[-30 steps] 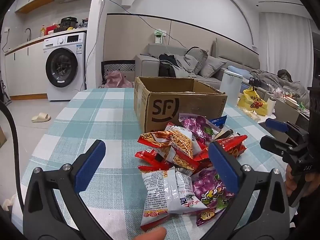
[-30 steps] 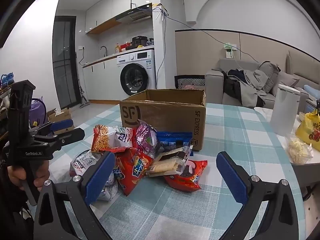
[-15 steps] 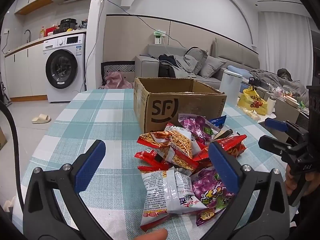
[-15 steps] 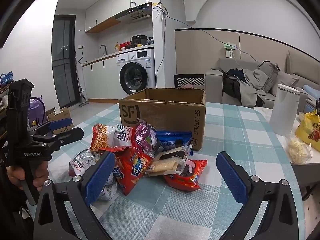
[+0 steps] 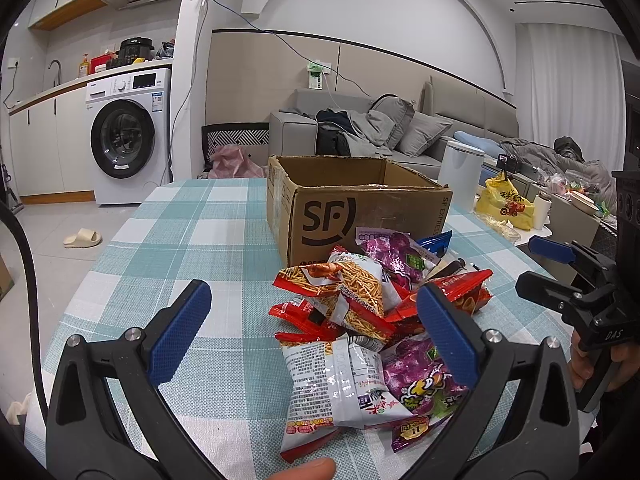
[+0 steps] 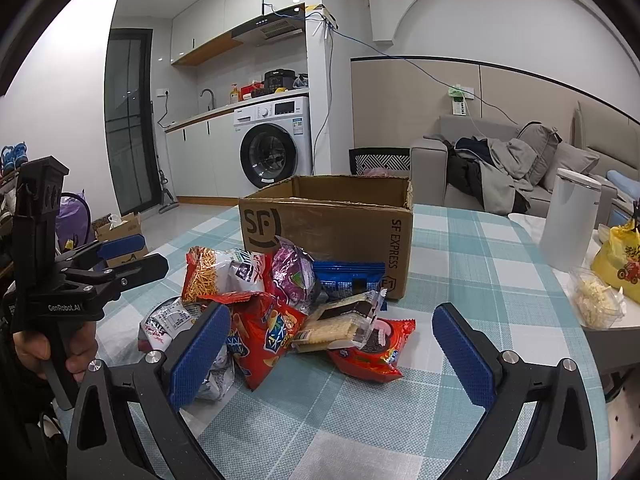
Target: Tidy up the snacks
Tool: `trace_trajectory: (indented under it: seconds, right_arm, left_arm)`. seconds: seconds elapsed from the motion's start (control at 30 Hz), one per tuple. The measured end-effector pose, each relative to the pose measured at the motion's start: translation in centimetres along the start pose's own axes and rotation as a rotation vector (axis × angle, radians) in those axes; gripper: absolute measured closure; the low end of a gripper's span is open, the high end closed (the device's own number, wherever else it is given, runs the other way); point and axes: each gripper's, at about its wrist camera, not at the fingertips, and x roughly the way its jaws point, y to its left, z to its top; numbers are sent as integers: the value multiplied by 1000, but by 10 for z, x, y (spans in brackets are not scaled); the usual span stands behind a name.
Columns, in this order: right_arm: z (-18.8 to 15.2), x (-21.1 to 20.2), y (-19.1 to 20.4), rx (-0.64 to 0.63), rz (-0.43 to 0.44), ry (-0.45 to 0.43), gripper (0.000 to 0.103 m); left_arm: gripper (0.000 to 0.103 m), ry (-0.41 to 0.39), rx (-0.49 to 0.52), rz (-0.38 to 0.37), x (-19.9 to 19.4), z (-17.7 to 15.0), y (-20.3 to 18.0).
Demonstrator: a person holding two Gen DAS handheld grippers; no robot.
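A pile of snack bags (image 5: 372, 320) lies on the checked tablecloth in front of an open cardboard box (image 5: 352, 208) marked SF. The pile (image 6: 280, 304) and the box (image 6: 328, 220) also show in the right wrist view. My left gripper (image 5: 316, 332) is open and empty, hovering just short of a white and red bag (image 5: 340, 388). My right gripper (image 6: 328, 348) is open and empty, just short of a red bag (image 6: 372, 348) and a cracker pack (image 6: 336, 326). Each gripper appears in the other's view, the right one (image 5: 540, 264) and the left one (image 6: 132, 256).
A white canister (image 6: 568, 220), a yellow bag (image 6: 620, 256) and a clear tub of food (image 6: 596, 300) stand on a side table to the right. The table edge (image 5: 116, 236) drops off to the left. A sofa and a washing machine are beyond.
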Motion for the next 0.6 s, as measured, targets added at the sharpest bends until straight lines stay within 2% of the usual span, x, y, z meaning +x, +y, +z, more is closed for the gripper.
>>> trace_trajectory:
  seconds: [0.6]
  right_arm:
    - [-1, 3, 1, -6, 1, 5, 0]
  left_arm:
    - [1, 0, 2, -2, 2, 0, 0]
